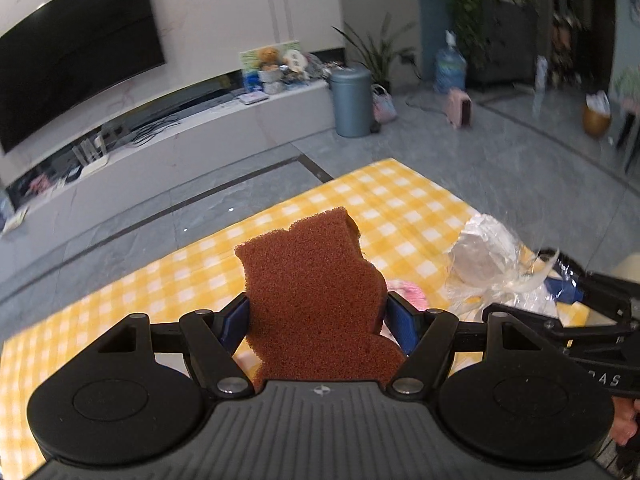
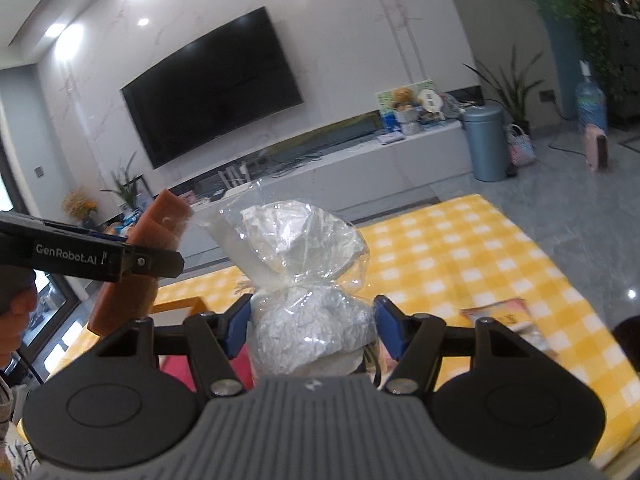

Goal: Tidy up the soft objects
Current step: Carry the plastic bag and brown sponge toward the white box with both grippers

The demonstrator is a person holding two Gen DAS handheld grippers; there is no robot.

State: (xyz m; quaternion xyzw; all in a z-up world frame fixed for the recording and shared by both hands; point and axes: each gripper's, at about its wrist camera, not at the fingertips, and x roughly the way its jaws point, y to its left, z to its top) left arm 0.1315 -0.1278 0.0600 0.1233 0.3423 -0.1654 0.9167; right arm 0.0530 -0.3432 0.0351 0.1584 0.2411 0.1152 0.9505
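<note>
Centre of the left wrist view, the left gripper (image 1: 316,316) is closed onto a brown bear-shaped sponge (image 1: 312,280), its blue pads pressing the sponge's lower half while the head stands tall above them. In the right wrist view the right gripper (image 2: 312,328) sits low at centre, narrowed around a clear plastic bag (image 2: 304,268) with white stuffing inside; the pads touch the crinkled bulge below the tied neck. Both loads hang above the yellow checked cloth (image 1: 400,208), and each tool shows at the edge of the other's view, so they are near one another. The likely trouble: the sponge is squashy and held low, so a quick swing could let it tip or squirm free; the bag's film is slick and could slide out of the pads. A pink soft item (image 1: 408,290) lies on the cloth right of the sponge, and a careless drop could land on it
</note>
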